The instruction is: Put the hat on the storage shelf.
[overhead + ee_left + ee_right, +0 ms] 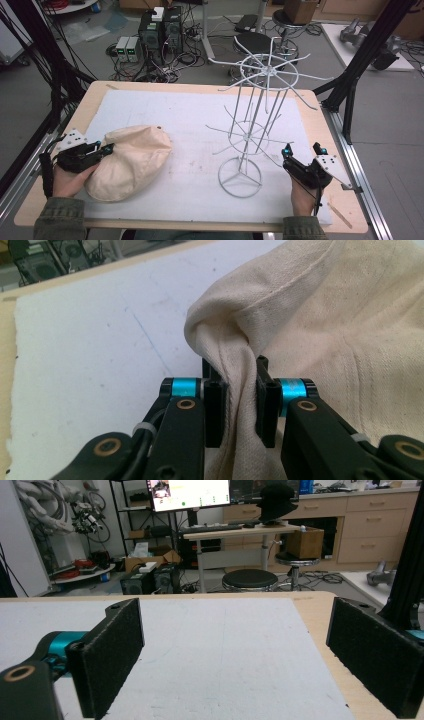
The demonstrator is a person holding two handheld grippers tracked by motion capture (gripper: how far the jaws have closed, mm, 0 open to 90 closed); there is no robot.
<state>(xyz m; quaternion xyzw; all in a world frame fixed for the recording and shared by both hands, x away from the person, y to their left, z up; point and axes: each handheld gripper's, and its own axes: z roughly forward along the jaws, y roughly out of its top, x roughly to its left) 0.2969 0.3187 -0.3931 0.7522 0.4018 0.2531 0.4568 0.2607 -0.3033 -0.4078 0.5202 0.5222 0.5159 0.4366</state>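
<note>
At the left of the bench (60,200), the left gripper (103,148) lay low and nearly level, pointing toward the bench's middle, its jaws clenched on a pinched fold of the cream cloth hat (131,161). The left gripper view confirmed it: the two black pads sat either side of a bunched ridge of the hat (320,330), and the fabric rose out of them in a tight crease before spreading away to the right. So the hat lay ahead of the jaws and toward the bench's centre, its long axis slanting from the near left corner up toward the far right, with its bulk resting on the white mat (190,120).

Further right stood the white wire rack (255,120), upright on its ring base, its hooked arms fanning out at two levels. It stood well apart from the hat, with bare mat between them.

At the far right, the right gripper (303,149) rested just beside the rack's base, its jaws released and spread wide with nothing between them; the right gripper view looked past its two pads (112,655) over bare mat.

The left hand was plainly the one with the hat, and any carry to the rack would probably run rightward and upward toward those hooks.
</note>
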